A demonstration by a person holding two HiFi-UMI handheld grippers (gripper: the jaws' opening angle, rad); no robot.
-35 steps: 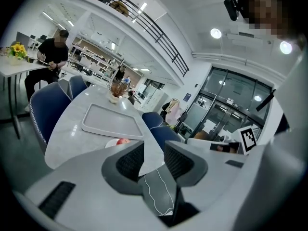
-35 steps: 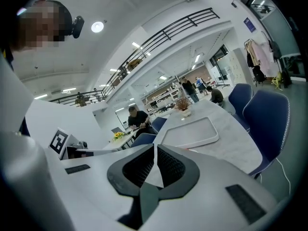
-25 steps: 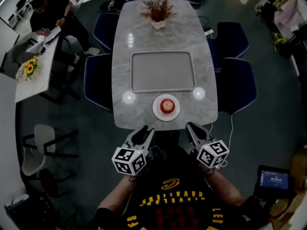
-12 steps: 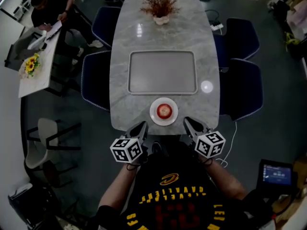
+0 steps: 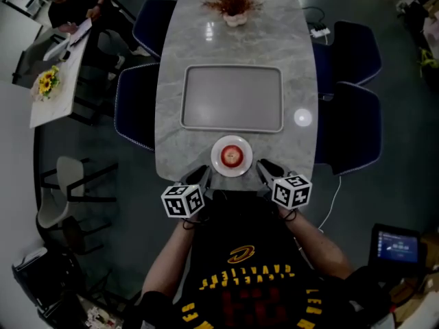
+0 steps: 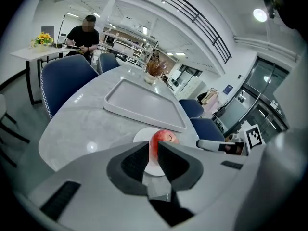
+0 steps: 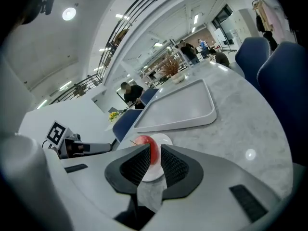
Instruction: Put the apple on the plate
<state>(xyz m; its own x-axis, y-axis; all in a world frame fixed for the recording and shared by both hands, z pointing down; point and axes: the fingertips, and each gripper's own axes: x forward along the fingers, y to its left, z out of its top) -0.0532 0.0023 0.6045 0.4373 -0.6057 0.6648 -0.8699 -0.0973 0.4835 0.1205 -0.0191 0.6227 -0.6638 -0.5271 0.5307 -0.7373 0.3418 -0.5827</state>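
The apple sat on the white plate at the marble table's near edge. My left gripper, jaws opening, and my right gripper, jaws narrowly apart, flanked the plate, both empty.

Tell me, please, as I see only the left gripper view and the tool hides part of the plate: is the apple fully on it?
Observer: Yes. The head view shows the apple in the middle of the plate, white rim showing all round.
Operator: Thank you. Is the right tool holding anything?
Observer: No. In the right gripper view the right tool has its jaws slightly apart with nothing between them; the apple lies beyond.
Operator: And where is my left tool?
Observer: From above, the left tool, jaws opening and empty, sits at the near edge of the table, left of the plate.
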